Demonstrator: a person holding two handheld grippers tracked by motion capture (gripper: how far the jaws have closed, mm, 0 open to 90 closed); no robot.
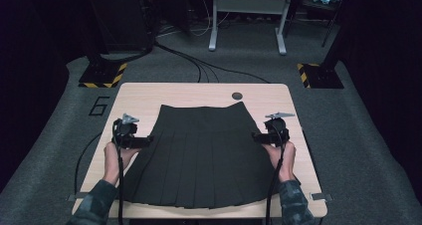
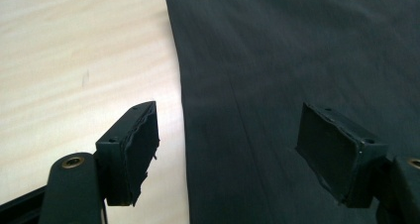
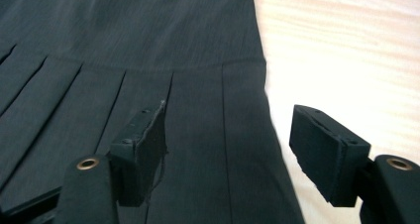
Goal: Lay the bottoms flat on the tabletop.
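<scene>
A black pleated skirt (image 1: 199, 150) lies flat on the light wooden table (image 1: 149, 93), waistband at the far side and hem near the front edge. My left gripper (image 1: 149, 141) sits at the skirt's left edge. In the left gripper view this gripper (image 2: 229, 130) is open, straddling the skirt's side edge (image 2: 297, 45), and its pads do not press on the cloth. My right gripper (image 1: 256, 135) sits at the skirt's right edge. In the right gripper view it (image 3: 228, 135) stands open over the skirt's side edge (image 3: 124, 35) below the waistband seam.
A small dark round spot (image 1: 237, 95) marks the table beyond the waistband. Bare wood (image 2: 74, 50) runs along both sides of the skirt. Stands with black-and-yellow striped bases (image 1: 102, 75) and a grey metal frame (image 1: 246, 16) stand on the carpet behind, with cables.
</scene>
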